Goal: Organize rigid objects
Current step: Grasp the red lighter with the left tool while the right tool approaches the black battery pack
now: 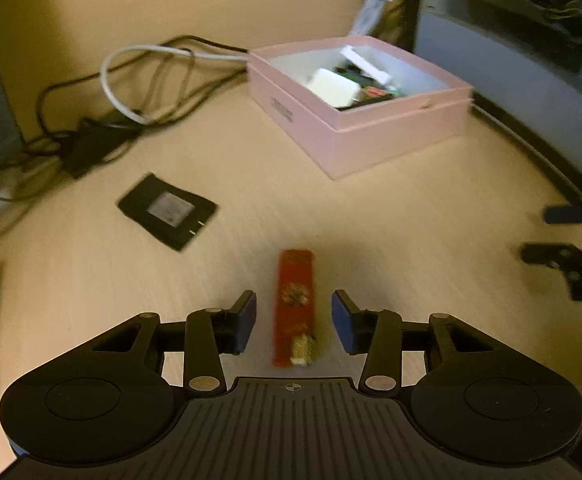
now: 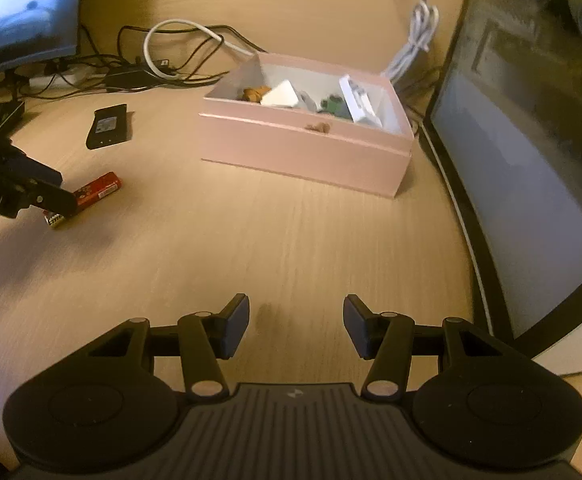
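A narrow red circuit board (image 1: 295, 304) with a pale connector at its near end lies flat on the wooden desk. My left gripper (image 1: 294, 322) is open and straddles the board, with a gap between each blue pad and the board's edges. The right wrist view shows the same board (image 2: 101, 189) partly hidden behind the left gripper (image 2: 51, 200). My right gripper (image 2: 295, 328) is open over bare desk with nothing between its fingers. It also shows at the right edge of the left wrist view (image 1: 551, 234). A pink open box (image 1: 355, 136) (image 2: 303, 148) holds several small items.
A flat black pouch with a grey label (image 1: 167, 210) (image 2: 107, 126) lies left of the box. Tangled black and white cables (image 1: 139, 80) and a power brick sit at the back left. A monitor (image 2: 531, 160) stands along the right side, and a coiled white cable (image 2: 419, 36) lies behind the box.
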Motion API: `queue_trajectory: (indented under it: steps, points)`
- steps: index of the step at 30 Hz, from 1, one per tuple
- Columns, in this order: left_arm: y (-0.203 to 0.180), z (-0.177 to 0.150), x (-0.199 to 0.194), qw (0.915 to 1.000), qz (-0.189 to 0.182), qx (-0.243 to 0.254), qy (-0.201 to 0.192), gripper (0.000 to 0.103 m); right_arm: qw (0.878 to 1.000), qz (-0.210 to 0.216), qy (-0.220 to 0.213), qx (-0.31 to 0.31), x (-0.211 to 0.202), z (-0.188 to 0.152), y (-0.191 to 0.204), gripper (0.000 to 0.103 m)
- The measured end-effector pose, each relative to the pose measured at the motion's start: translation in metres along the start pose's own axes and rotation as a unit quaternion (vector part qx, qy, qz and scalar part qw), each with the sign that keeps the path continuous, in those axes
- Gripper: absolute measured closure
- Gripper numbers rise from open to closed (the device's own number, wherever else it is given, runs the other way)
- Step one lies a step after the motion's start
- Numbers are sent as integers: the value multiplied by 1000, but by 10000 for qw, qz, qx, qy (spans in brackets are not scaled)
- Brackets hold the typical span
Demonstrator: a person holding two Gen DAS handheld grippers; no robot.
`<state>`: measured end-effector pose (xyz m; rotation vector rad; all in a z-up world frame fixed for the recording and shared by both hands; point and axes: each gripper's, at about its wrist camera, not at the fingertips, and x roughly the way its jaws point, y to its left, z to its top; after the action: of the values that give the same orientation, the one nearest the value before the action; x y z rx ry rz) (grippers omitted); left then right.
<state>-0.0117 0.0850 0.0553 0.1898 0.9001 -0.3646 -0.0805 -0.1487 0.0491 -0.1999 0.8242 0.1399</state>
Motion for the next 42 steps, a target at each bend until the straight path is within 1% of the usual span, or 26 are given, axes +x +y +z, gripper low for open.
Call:
queue_trajectory:
  steps: [3, 5, 7, 9, 11, 12, 14, 15, 17, 18, 20, 22, 24, 26, 27, 28, 29, 31, 34, 39, 40, 41, 42]
  points:
    - [2, 6, 14, 9991, 195, -329, 175, 57, 9997, 141, 119, 174, 7, -2, -6, 51]
    - [-1, 9, 22, 9986, 327, -345, 248, 57, 9992, 262, 175, 230, 10, -3, -9, 51]
    - [-3, 11, 28, 9980, 351, -394, 343, 57, 9988, 353, 214, 247, 13, -4, -9, 50]
    - [-3, 12, 29, 9972, 304, -601, 331, 58, 9985, 413, 180, 302, 14, -5, -12, 45]
    - [-5, 12, 29, 9960, 380, -738, 322, 58, 9977, 499, 191, 409, 17, -5, -16, 36]
    - [-6, 12, 29, 9960, 406, -727, 309, 59, 9971, 576, 174, 469, 17, -5, -19, 33]
    - [-8, 11, 28, 9964, 375, -712, 271, 64, 9962, 695, 161, 491, 18, -6, -19, 24]
    - [-8, 10, 28, 9964, 367, -717, 257, 65, 9960, 735, 159, 477, 19, -6, -19, 22]
    - [-10, 9, 27, 9963, 389, -740, 210, 74, 9955, 813, 164, 463, 21, -6, -17, 14]
    - [-11, 8, 26, 9963, 400, -732, 185, 74, 9952, 841, 184, 466, 22, -6, -17, 12]
    - [-13, 5, 24, 9966, 415, -702, 140, 75, 9944, 894, 279, 488, 24, -2, -15, 4]
    - [-13, -2, 17, 9959, 406, -798, 117, 75, 9929, 983, 437, 514, 28, 3, -13, 0]
    - [-8, -10, 5, 9939, 402, -1023, 69, 75, 9926, 1012, 544, 387, 32, 10, -10, 0]
    - [3, -23, -9, 9903, 435, -1316, 79, 76, 9903, 1232, 630, 101, 37, 18, -5, 2]
    - [9, -29, -17, 9879, 469, -1477, 66, 76, 9892, 1307, 669, 17, 40, 23, -2, 5]
    - [15, -36, -25, 9850, 508, -1651, 42, 76, 9878, 1404, 674, -41, 42, 29, 1, 11]
    - [21, -43, -34, 9820, 548, -1809, 11, 76, 9861, 1528, 647, -97, 43, 36, 5, 11]
    - [33, -59, -54, 9746, 682, -2131, -66, 76, 9852, 1640, 412, -269, 44, 52, 18, 11]
    - [47, -77, -77, 9658, 841, -2448, -148, 77, 9824, 1678, -82, -815, 46, 78, 53, 11]
    - [68, -102, -109, 9536, 1094, -2790, -289, 79, 9712, 1833, -502, -1435, 61, 119, 118, 11]
    - [72, -106, -114, 9519, 1139, -2829, -314, 86, 9696, 1839, -593, -1504, 65, 126, 129, 11]
    - [76, -108, -117, 9508, 1151, -2857, -335, 90, 9682, 1839, -683, -1554, 70, 135, 140, 11]
    - [80, -112, -119, 9492, 1151, -2903, -381, 90, 9676, 1831, -729, -1579, 76, 143, 147, 11]
